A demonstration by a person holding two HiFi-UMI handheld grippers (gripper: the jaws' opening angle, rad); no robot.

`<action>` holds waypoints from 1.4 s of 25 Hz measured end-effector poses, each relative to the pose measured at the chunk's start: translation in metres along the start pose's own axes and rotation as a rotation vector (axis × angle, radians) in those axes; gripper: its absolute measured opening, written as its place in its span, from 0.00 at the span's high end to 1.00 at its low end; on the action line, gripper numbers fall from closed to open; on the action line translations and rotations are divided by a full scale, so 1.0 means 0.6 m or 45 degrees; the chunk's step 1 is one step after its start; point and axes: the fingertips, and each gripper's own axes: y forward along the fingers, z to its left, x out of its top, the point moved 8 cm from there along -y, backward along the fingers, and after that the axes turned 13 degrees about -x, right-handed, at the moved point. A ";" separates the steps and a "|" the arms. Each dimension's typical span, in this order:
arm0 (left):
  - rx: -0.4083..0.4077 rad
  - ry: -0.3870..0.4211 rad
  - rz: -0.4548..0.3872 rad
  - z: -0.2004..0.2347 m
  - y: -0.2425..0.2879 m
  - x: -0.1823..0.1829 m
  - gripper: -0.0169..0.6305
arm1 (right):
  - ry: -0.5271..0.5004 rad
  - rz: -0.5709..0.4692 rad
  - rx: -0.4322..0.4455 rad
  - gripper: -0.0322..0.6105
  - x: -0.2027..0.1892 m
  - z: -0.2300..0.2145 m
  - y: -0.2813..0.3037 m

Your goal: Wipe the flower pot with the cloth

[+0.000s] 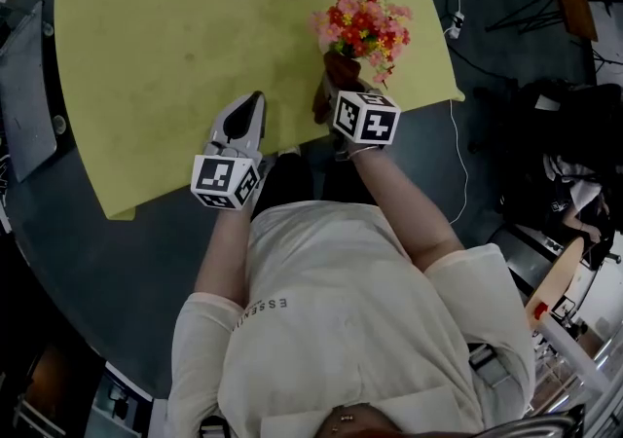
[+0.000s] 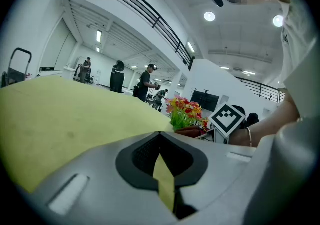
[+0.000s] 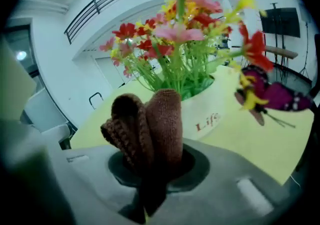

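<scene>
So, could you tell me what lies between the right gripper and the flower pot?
Only the brown cloth, clamped in the right gripper, stands before the flower pot; the right gripper view shows it.

grippers: 2, the left gripper (image 1: 251, 105) and the right gripper (image 1: 329, 97); marker cubes (image 1: 226, 181): 2, one per gripper; flower pot (image 3: 212, 114): 1; bunch of flowers (image 1: 362, 25): 1; cloth (image 3: 150, 124): 1; butterfly ornament (image 3: 272, 96): 1; table (image 1: 175, 56): 1; person (image 1: 341, 310) holding the grippers: 1

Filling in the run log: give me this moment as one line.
right gripper: shut on brown cloth, near flower pot | left gripper: shut, empty, over yellow table edge
</scene>
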 end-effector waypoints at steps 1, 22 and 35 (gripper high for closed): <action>-0.005 0.002 0.000 -0.002 0.003 0.001 0.95 | 0.001 0.003 -0.007 0.88 -0.002 -0.010 -0.004; 0.021 0.018 -0.038 0.008 -0.005 0.020 0.95 | -0.050 0.055 0.134 0.88 0.016 0.068 0.015; -0.027 0.044 0.008 -0.024 0.043 0.007 0.95 | 0.004 0.095 0.035 0.88 -0.007 -0.069 -0.019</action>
